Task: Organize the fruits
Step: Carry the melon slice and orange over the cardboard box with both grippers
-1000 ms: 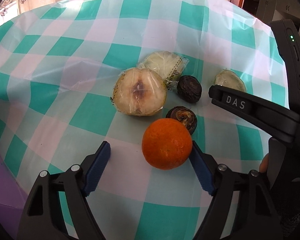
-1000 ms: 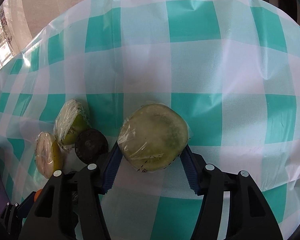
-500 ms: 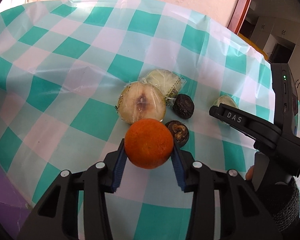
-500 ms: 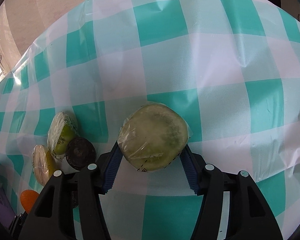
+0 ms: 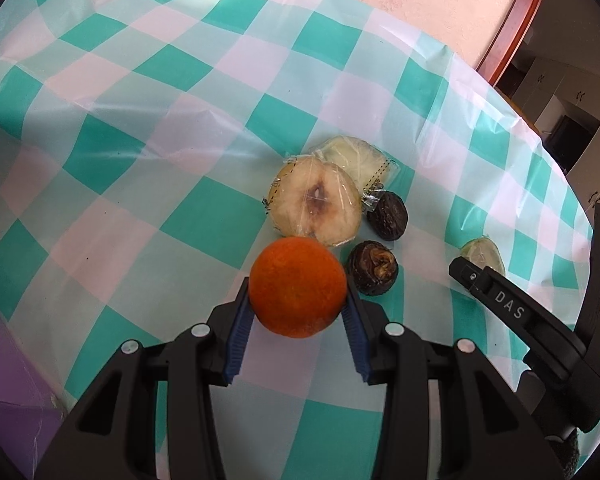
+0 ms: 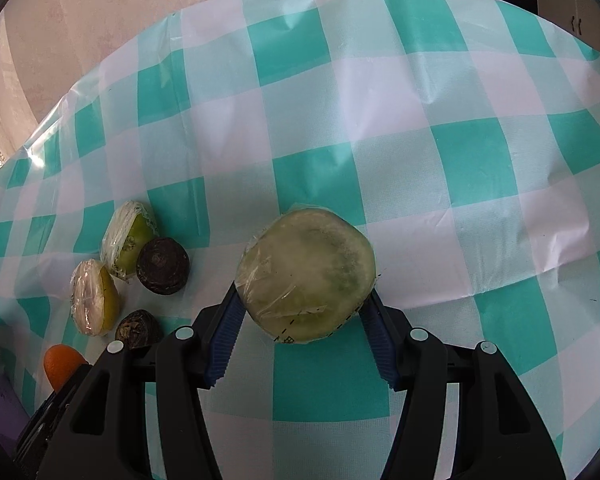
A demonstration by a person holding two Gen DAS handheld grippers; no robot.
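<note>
My left gripper [image 5: 298, 312] is shut on an orange [image 5: 298, 293] and holds it above the checked tablecloth [image 5: 140, 128]. Just beyond it lie a plastic-wrapped pale fruit half [image 5: 315, 207], a second wrapped half [image 5: 356, 158] and two dark wrinkled fruits [image 5: 387, 216] [image 5: 373, 267]. My right gripper [image 6: 303, 320] is shut on a wrapped green fruit half [image 6: 306, 276], lifted off the cloth. In the right wrist view the wrapped halves [image 6: 129, 238] [image 6: 94, 298], the dark fruits [image 6: 163, 266] and the orange [image 6: 62, 362] lie at the left.
The right gripper's body [image 5: 520, 320] shows at the right of the left wrist view, with the green half [image 5: 482, 254] partly behind it. The table's edge [image 5: 28, 392] runs along the lower left, a purple surface [image 5: 4, 360] below it. A wall and wooden door frame [image 5: 508, 28] stand behind.
My left gripper closed on the orange and lifted it off the cloth. My right gripper has risen with the green half still in it.
</note>
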